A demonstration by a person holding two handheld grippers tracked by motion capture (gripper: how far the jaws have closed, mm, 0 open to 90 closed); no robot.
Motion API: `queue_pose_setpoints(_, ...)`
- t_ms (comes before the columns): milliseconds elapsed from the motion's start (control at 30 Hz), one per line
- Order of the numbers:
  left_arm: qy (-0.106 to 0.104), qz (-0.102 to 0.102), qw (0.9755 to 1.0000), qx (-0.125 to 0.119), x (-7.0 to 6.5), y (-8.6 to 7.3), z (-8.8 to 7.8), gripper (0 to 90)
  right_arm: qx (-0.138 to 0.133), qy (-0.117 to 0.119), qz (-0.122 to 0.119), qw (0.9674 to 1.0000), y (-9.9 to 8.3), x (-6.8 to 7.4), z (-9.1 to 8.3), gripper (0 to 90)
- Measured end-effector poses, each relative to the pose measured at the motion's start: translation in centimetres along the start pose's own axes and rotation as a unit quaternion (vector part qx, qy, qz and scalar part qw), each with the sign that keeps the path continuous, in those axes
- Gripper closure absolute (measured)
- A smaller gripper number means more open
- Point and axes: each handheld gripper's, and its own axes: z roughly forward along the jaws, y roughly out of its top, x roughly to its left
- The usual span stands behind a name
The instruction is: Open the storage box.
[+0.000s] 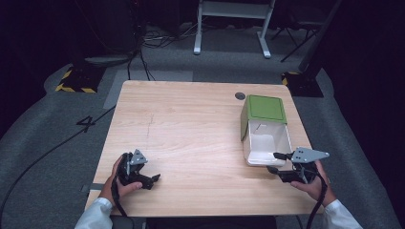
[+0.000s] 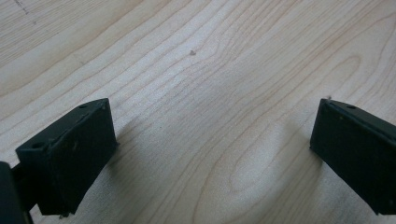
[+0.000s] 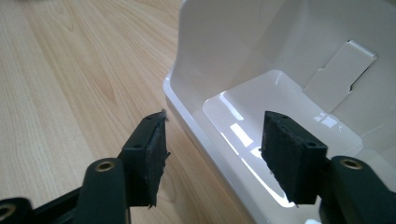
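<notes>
The white box with a green lid [image 1: 264,136] sits on the right part of the wooden table [image 1: 191,124], near its right edge, well apart from the left gripper. Its long axis runs from the near edge of the table toward the far edge: the green lid [image 1: 265,108] lies folded back on the far side, and the open white cavity faces up and toward the person. In the right gripper view the glossy interior [image 3: 261,102] shows a tab slot on the far wall. The right gripper [image 1: 275,162] points at the near rim of the box [image 3: 196,126]; its jaws stand partly open, one outside the rim over the wood, the other over the cavity, rim between them, pads not pressing on it. The left gripper [image 1: 154,180] rests low at the near left of the table, jaws spread wide over bare wood [image 2: 210,116], holding nothing.
</notes>
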Motion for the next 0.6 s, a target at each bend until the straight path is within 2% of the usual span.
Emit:
queue_pose_setpoints(233, 0.000, 0.000, 1.0000, 0.001, 0.0, 0.0, 0.0, 0.4, -0.007, -0.003, 0.001, 1.0000, -0.7, 0.7, -1.4, 33.2)
queue_pose_setpoints(467, 0.000, 0.000, 1.0000, 0.000, 0.0, 0.0, 0.0, 0.4, 0.008, -0.021, 0.001, 0.9997, -2.8, 1.5, -2.7, 29.7)
queue_pose_setpoints(600, 0.000, 0.000, 1.0000, 0.001, 0.0, 0.0, 0.0, 0.4, 0.014, -0.028, 0.006, 0.9995, -3.9, 1.5, -3.1, 28.1)
